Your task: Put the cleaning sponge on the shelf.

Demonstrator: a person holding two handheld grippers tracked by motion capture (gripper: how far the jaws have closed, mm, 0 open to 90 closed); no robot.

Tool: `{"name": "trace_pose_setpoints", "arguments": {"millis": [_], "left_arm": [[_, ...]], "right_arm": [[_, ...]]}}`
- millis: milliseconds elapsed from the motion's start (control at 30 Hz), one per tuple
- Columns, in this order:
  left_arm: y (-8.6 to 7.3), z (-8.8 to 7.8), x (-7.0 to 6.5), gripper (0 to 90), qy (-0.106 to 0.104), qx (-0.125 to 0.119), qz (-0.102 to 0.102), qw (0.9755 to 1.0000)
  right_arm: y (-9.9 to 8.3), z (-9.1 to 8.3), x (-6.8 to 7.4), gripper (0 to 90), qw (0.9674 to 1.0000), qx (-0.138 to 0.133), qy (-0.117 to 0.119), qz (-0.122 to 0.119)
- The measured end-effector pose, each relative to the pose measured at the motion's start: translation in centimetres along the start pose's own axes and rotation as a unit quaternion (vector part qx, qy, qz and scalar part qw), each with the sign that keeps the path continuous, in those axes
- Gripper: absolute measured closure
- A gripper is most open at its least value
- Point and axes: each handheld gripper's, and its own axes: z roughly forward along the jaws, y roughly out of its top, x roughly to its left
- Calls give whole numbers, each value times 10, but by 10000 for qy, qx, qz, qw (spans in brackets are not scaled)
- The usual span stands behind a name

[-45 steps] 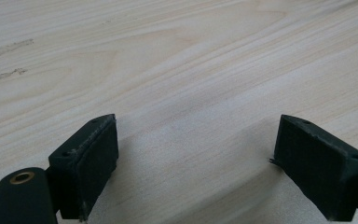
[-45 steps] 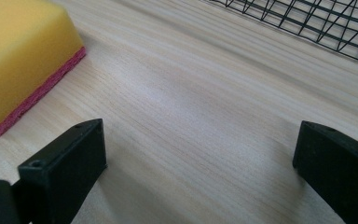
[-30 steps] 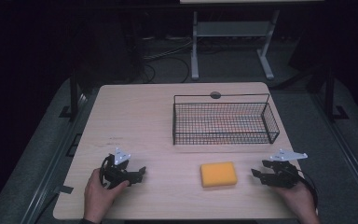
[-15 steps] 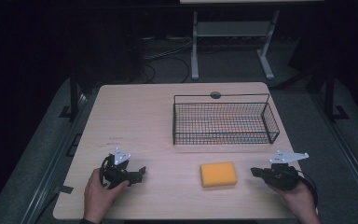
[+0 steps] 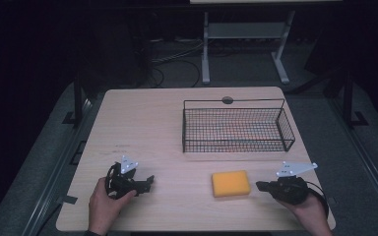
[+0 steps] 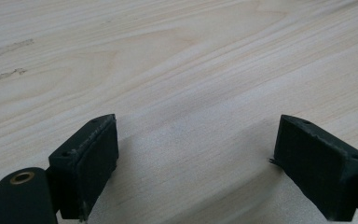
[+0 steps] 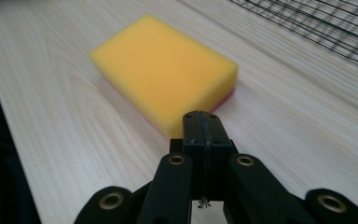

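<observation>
A yellow sponge [image 5: 231,183] lies flat on the wooden table [image 5: 152,123] near its front edge, right of centre. My right gripper [image 5: 260,186] rests on the table just right of the sponge and points at it. In the right gripper view its jaws are shut together with nothing between them, their tips [image 7: 203,122] a short way from the sponge [image 7: 163,70]. My left gripper [image 5: 149,181] lies at the front left, held by a hand. In the left gripper view it [image 6: 196,154] stands open over bare wood.
A black wire basket [image 5: 236,127] stands on the right half of the table behind the sponge; its mesh [image 7: 321,28] shows at the upper right of the right gripper view. A dark round grommet [image 5: 227,100] sits at the table's far edge. Cables and a white stand lie beyond.
My right gripper has shifted slightly left toward the sponge. The left gripper and the sponge have stayed in place.
</observation>
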Motion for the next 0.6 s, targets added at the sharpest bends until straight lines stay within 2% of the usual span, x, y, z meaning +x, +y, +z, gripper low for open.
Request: {"name": "trace_pose_setpoints", "arguments": {"millis": [300,400,600], "left_arm": [[0,0,0,129,0,-1,0,10000],[0,0,0,129,0,0,1,10000],[0,0,0,129,1,-1,1,10000]], "right_arm": [[6,6,14,896,9994,12,282,-213],[7,8,17,896,9993,30,332,-183],[7,15,22,896,9984,134,474,-278]]}}
